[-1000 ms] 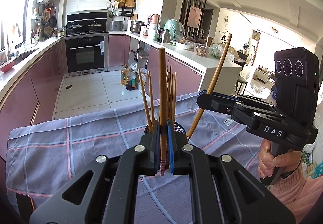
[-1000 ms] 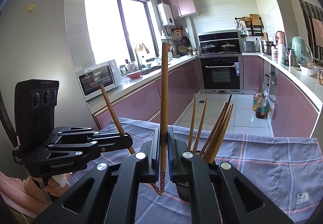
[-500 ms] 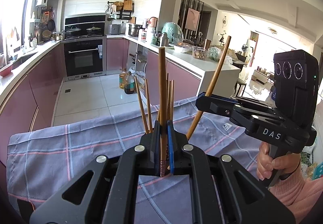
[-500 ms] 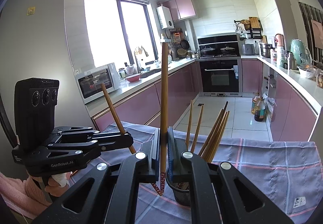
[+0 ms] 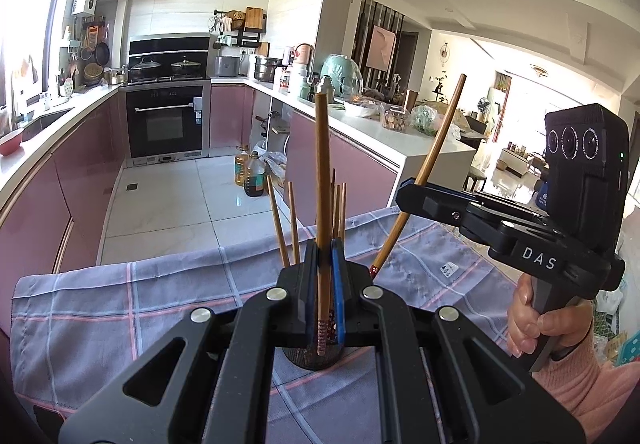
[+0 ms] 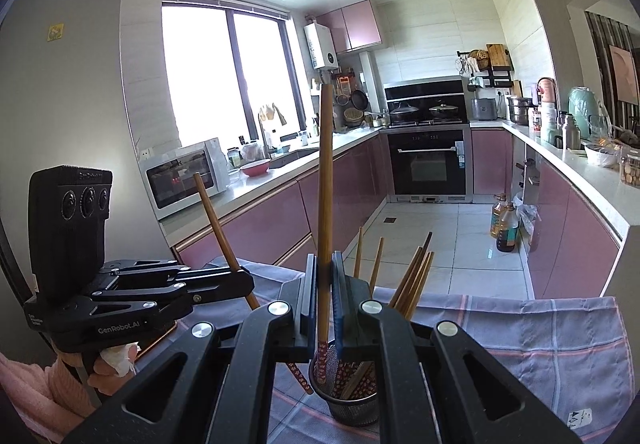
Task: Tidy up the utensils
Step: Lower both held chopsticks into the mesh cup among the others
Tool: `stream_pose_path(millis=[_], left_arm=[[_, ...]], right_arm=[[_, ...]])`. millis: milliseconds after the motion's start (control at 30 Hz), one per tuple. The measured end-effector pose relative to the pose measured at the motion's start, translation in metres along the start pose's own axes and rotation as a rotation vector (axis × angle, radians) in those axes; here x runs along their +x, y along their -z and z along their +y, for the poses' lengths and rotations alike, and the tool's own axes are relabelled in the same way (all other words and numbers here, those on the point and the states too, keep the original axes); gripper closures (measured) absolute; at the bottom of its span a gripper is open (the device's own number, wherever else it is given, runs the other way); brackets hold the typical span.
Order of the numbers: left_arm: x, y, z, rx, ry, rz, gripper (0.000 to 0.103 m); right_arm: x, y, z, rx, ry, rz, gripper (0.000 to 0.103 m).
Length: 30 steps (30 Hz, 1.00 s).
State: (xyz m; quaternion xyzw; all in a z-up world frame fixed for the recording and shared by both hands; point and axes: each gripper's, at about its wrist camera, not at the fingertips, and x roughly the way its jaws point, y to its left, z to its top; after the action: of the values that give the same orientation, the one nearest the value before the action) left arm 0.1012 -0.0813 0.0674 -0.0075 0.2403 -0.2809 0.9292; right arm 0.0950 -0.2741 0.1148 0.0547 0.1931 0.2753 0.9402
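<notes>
On the near edge of the checked cloth (image 5: 160, 284), in the left wrist view, the left gripper (image 5: 323, 284) is seen with its jaws clamped on one chopstick (image 5: 322, 180), held nearly upright with its patterned tip low between the pads, just above the dark mesh cup (image 5: 312, 360) that stands on the cloth. The upright hold appears chosen so that the stick can be dropped straight down among the other chopsticks (image 5: 294, 220) already standing in the cup. To the right, the right gripper (image 5: 408, 196) is carried by a hand (image 5: 532, 328) in a pink sleeve, and its jaws are closed on a second chopstick (image 5: 424, 172) that leans outward, its red tip hanging over the cloth to the right of the cup. The letters "DAS" are read on that gripper's body, and a small printed tag is sewn on the cloth, too small to read. In the right wrist view, the right gripper (image 6: 323, 304) is shown gripping its own chopstick (image 6: 325, 196) tight, with the flowered tip reaching down to the rim of the mesh cup (image 6: 348, 404), so the insertion is judged close for this stick. At the left, the left gripper (image 6: 244, 284) is seen pinching its slanted stick (image 6: 220, 228), whose tip ends left of the cup, outside it. "GenRobot.AI" is printed on its side. Stickers on the grey fridge (image 6: 68, 84) at the far left cannot be read.
</notes>
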Motion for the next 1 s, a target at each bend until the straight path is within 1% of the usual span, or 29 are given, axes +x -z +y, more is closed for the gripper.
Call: stream_pose_path(millis=[433, 1000], left_arm=[[-0.009, -0.01, -0.001, -0.004, 0.013, -0.057, 0.095], [0.007, -0.003, 0.005, -0.028, 0.011, -0.001, 0.095]], right_arm=[[0.006, -0.002, -0.004, -0.001, 0.013, 0.002, 0.097], [0.02, 0.007, -0.013, 0.022, 0.025, 0.044, 0.097]])
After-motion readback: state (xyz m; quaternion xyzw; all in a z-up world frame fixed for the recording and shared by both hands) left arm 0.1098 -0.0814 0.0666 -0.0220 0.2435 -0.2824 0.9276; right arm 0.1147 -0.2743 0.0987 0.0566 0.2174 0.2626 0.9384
